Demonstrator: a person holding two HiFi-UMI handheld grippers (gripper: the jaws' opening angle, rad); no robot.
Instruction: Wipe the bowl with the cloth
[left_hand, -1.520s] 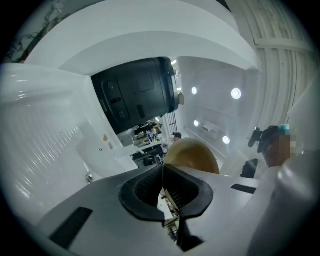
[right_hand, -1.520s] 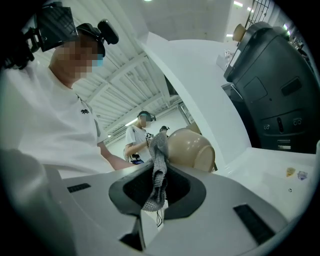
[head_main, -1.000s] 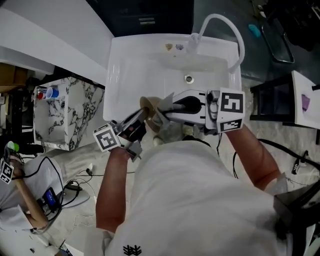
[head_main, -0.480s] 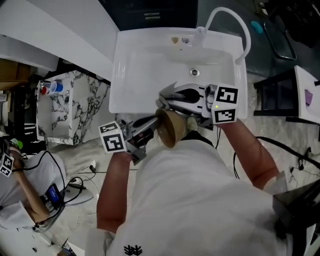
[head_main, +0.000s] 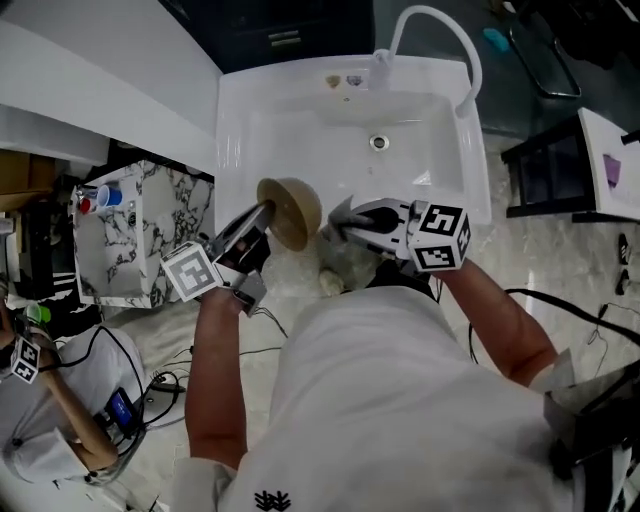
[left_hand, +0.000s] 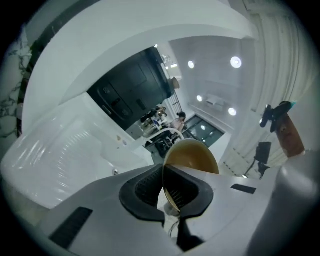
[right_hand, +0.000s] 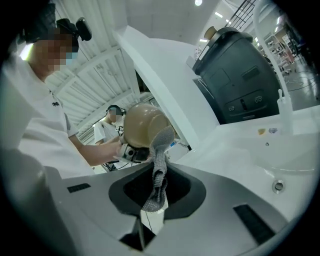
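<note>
A tan bowl (head_main: 288, 212) is held on edge over the front left of the white sink (head_main: 300, 120). My left gripper (head_main: 258, 222) is shut on its rim; in the left gripper view the rim runs between the jaws and the bowl (left_hand: 194, 156) stands above my left gripper (left_hand: 164, 176). My right gripper (head_main: 338, 222) is just to the right of the bowl. It is shut on a grey knitted cloth (right_hand: 158, 172), which rises from my right gripper (right_hand: 152, 212) and touches the bowl's (right_hand: 141, 124) outer side.
A curved white faucet hose (head_main: 440, 28) and the drain (head_main: 379, 142) are at the sink's back. A marble shelf (head_main: 130, 235) with a red and a blue cup stands to the left, and a black stand (head_main: 545, 175) to the right. Another person (head_main: 45, 420) sits lower left.
The bowl has moved left, out from under the right gripper, and now stands on edge to its left. Both grippers shifted left; the cloth now touches the bowl's outside.
</note>
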